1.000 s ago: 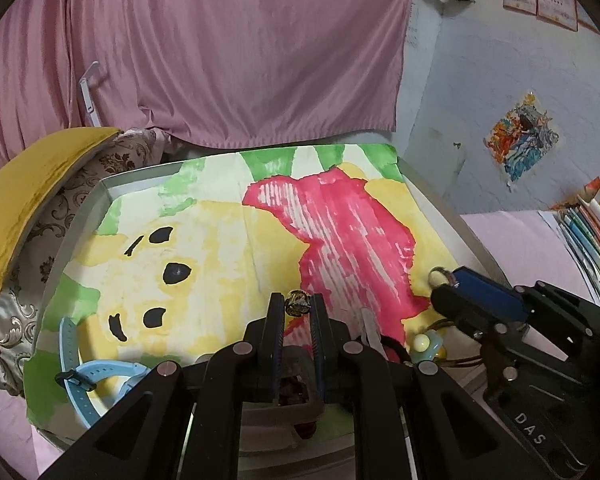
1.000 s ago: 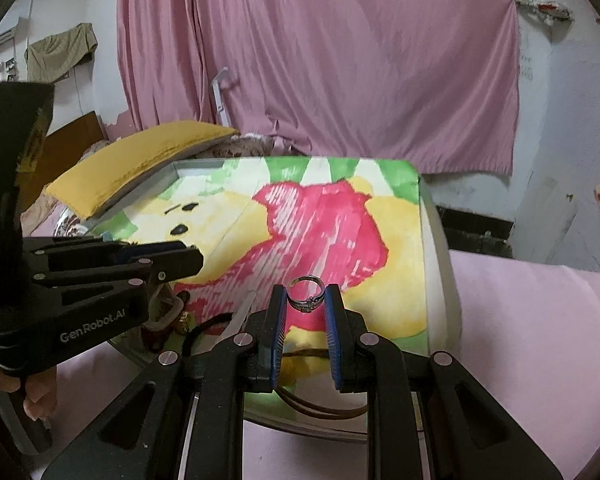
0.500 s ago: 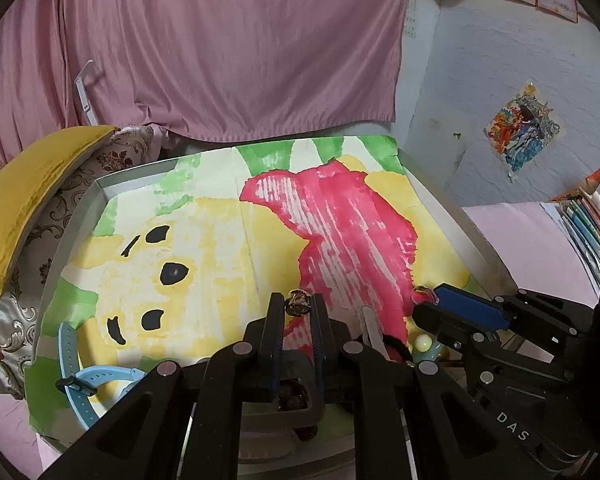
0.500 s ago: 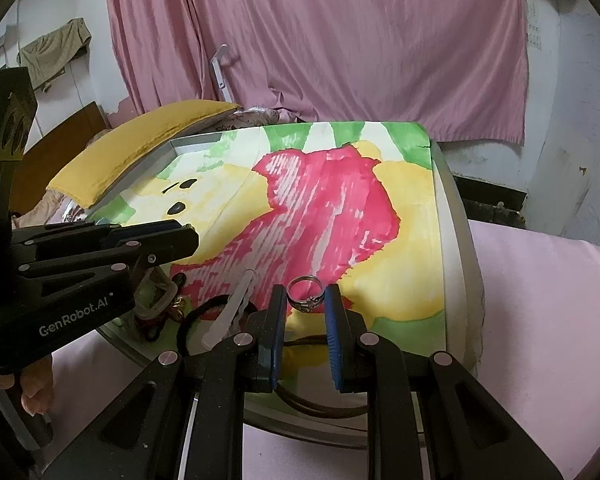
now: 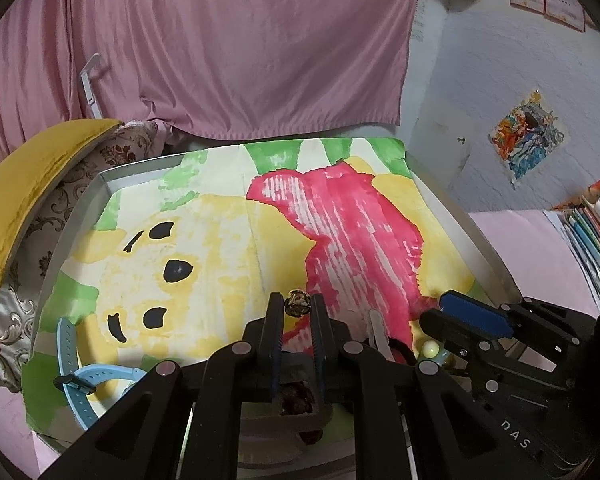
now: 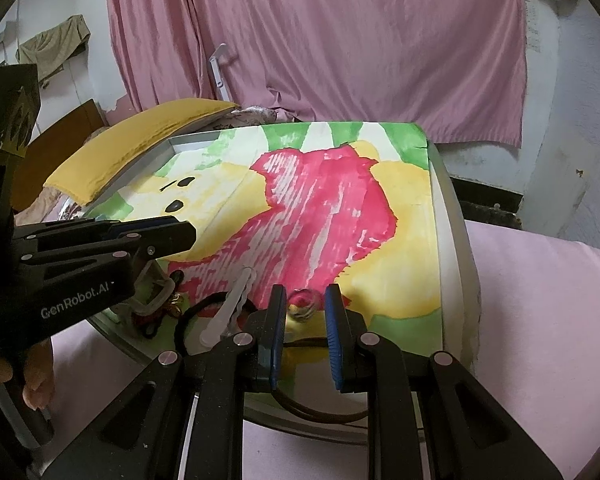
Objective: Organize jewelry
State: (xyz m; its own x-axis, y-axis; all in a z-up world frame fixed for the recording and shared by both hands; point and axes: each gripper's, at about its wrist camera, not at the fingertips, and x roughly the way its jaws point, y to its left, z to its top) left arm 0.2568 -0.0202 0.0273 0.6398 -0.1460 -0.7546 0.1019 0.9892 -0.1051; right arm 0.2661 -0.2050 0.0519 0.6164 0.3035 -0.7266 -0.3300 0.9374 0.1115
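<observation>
My left gripper [image 5: 297,304] is shut on a small dark ornate ring [image 5: 297,303], held just above the painted paper in the metal tray [image 5: 80,208]. My right gripper [image 6: 306,305] is shut on a thin silver ring [image 6: 304,305] over the tray's near edge. The right gripper also shows in the left wrist view [image 5: 466,318], low at the right. The left gripper shows in the right wrist view [image 6: 156,232], at the left. A light blue watch strap [image 5: 80,372] lies at the tray's near-left corner.
Near the tray's front edge lie a white plastic clip [image 6: 228,308], a black hair tie [image 6: 196,312], a brown bangle [image 6: 320,412] and a small pile of trinkets [image 6: 160,304]. A yellow cushion [image 5: 24,184] is left of the tray. Books [image 5: 584,240] stand at the right.
Both grippers moved forward and lower over the tray's front, each still holding its ring. The silver ring now sits lower between the right fingers.
</observation>
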